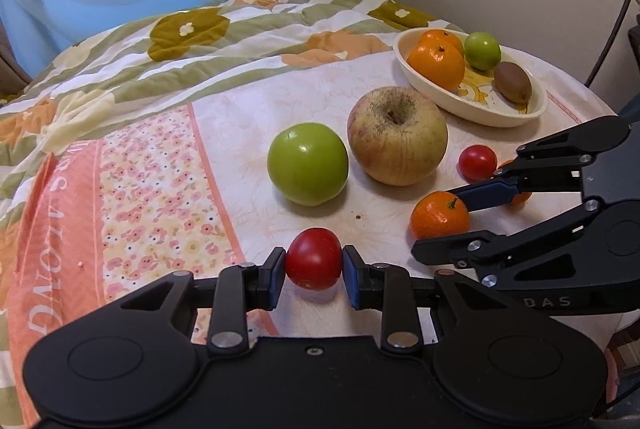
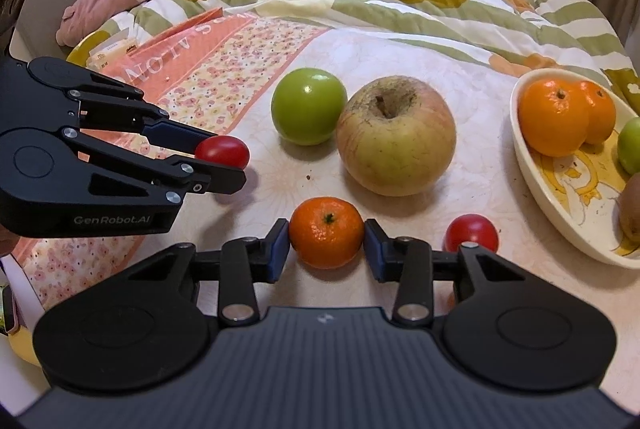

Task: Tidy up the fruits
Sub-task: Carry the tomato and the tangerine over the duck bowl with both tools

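Both grippers are at the pick-up step, each set around one small fruit on the pale floral tablecloth (image 1: pixel 224 133).

In the left wrist view, the left gripper (image 1: pixel 314 267) sits at lower centre with its blue pads touching both sides of a small glossy red tomato (image 1: pixel 314 259), pinching it. Whether the tomato is already off the cloth cannot be told.

In the right wrist view, the right gripper (image 2: pixel 326 243) at lower centre brackets a small orange mandarin with a green stem stub (image 2: pixel 326 237). The pads lie against its sides or just short of them; the contact looks like a pinch, though a firm squeeze cannot be confirmed.

Loose fruit lies beyond: a round shiny green apple (image 1: pixel 307 163) just beside a large dull yellow-red apple (image 1: pixel 397 135) at mid-frame, and a second small red tomato (image 1: pixel 477 162) to the right.

The oval cream ceramic dish (image 1: pixel 500 115) stands at the upper right of the left view, already holding two oranges (image 1: pixel 437 63), a small green fruit (image 1: pixel 482 50) and a brown kiwi (image 1: pixel 513 81).

Judging by this, sorting is partly done. The next move calls for lifting each fruit clear and carrying it up and right to the dish, lowering it into the free space near the kiwi without knocking the big apple on the way.
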`<move>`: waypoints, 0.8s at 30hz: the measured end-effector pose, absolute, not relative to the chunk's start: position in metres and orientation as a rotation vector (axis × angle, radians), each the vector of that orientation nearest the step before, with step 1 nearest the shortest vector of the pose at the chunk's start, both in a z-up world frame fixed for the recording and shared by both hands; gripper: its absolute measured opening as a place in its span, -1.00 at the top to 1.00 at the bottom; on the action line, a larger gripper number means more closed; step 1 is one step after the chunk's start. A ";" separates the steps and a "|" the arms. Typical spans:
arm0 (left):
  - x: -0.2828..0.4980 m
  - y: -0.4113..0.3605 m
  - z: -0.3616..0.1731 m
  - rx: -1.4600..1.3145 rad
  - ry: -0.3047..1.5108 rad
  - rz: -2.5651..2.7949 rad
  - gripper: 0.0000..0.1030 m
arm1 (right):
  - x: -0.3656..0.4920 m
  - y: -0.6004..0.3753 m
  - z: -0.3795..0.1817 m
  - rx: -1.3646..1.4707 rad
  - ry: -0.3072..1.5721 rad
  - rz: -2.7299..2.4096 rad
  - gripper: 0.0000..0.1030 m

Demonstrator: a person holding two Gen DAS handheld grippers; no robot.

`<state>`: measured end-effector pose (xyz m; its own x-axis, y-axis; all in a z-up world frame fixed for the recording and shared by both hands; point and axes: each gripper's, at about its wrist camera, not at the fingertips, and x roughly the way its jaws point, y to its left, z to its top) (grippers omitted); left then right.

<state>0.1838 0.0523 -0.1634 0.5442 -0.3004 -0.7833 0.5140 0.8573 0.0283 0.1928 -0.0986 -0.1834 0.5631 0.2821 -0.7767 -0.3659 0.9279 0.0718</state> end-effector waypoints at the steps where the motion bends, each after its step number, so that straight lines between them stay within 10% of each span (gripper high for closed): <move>1: 0.183 0.052 -0.162 0.269 0.868 -0.483 0.35 | 0.192 -0.100 -0.181 -0.100 0.891 0.379 -0.06; 24: 0.147 -0.049 -0.080 0.229 0.744 -0.447 0.35 | 0.153 -0.221 -0.094 -0.062 0.800 0.283 -0.06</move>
<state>0.1469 -0.0490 -0.0795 0.6478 -0.3100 -0.6959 0.4694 0.8819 0.0441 0.1525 -0.2215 -0.0939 0.6609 0.2271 -0.7153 -0.2735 0.9604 0.0522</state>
